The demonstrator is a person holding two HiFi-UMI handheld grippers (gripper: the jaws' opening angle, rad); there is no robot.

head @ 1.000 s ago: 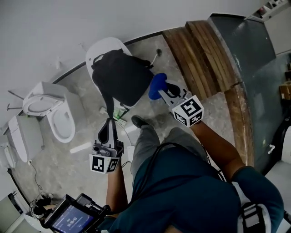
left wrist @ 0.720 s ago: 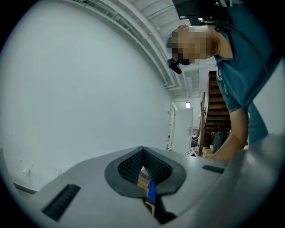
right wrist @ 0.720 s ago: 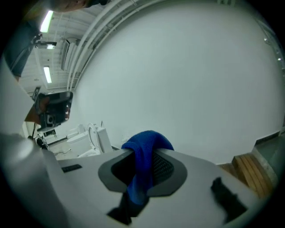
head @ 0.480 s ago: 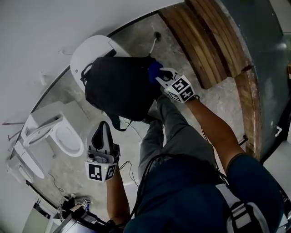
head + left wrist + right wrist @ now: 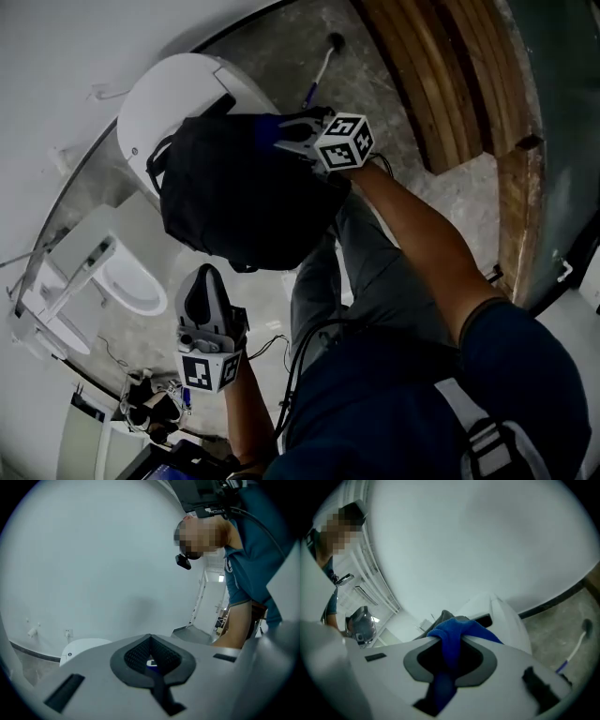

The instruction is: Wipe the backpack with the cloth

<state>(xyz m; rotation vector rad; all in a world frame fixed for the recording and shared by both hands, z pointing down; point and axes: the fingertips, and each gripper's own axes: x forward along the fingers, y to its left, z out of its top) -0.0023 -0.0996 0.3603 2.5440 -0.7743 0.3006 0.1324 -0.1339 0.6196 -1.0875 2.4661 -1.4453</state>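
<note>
**A:** Since a second ago the right gripper (image 5: 284, 133) has come from the right edge of the backpack (image 5: 234, 202) onto its top, upper middle of the frame.

**B:** And the left gripper (image 5: 207, 274)?

**A:** Lower left, jaws together, nothing between them (it's nearest us). The backpack is black, its contents unseen, and it lies over a white fixture (image 5: 169, 94). The right jaws pinch the blue cloth (image 5: 266, 123) there.
</note>
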